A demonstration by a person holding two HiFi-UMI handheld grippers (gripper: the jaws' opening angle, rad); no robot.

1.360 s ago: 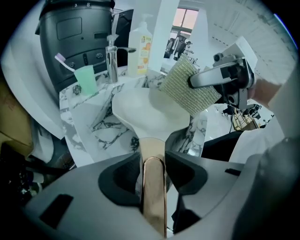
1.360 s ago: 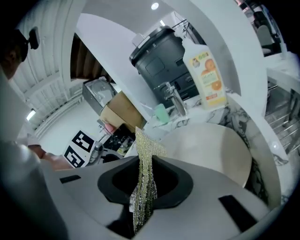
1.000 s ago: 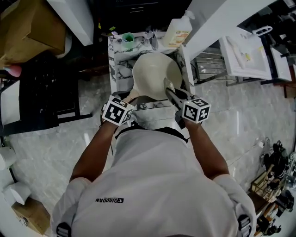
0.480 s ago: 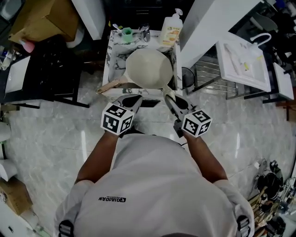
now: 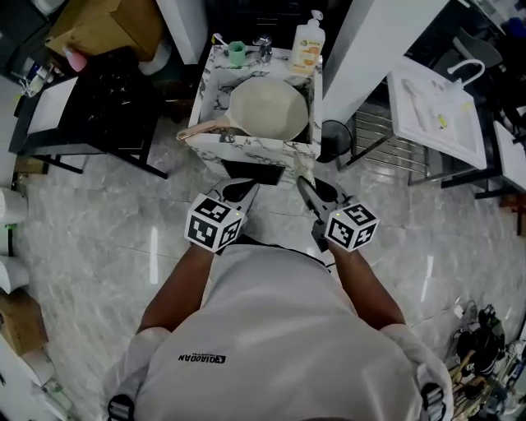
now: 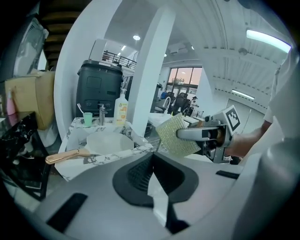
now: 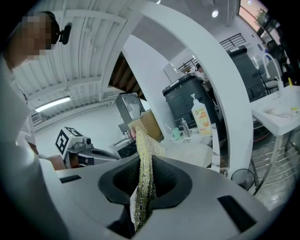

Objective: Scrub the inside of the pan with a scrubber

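A cream pan [image 5: 267,111] with a wooden handle [image 5: 201,129] lies in the small marble sink unit [image 5: 246,149]; the left gripper view has the pan [image 6: 107,141] too. I stand back from it on the floor. My left gripper [image 5: 249,187] is shut with nothing between its jaws [image 6: 152,161]. My right gripper [image 5: 304,182] is shut on a yellow-green mesh scrubber [image 7: 144,159], which stands upright between its jaws. That scrubber [image 6: 176,136] also shows in the left gripper view, to the right of the pan. Both grippers point toward the sink, well short of it.
A soap bottle [image 5: 307,41], a green cup [image 5: 237,53] and a faucet [image 5: 263,48] stand at the sink's back edge. A white pillar [image 5: 370,41] and a white rack table [image 5: 436,103] are to the right, a black table [image 5: 90,107] and a cardboard box [image 5: 107,25] to the left.
Both grippers have drawn back from the pan and sink toward me, and the sink now sits farther off. The scrubber stays in the right gripper.
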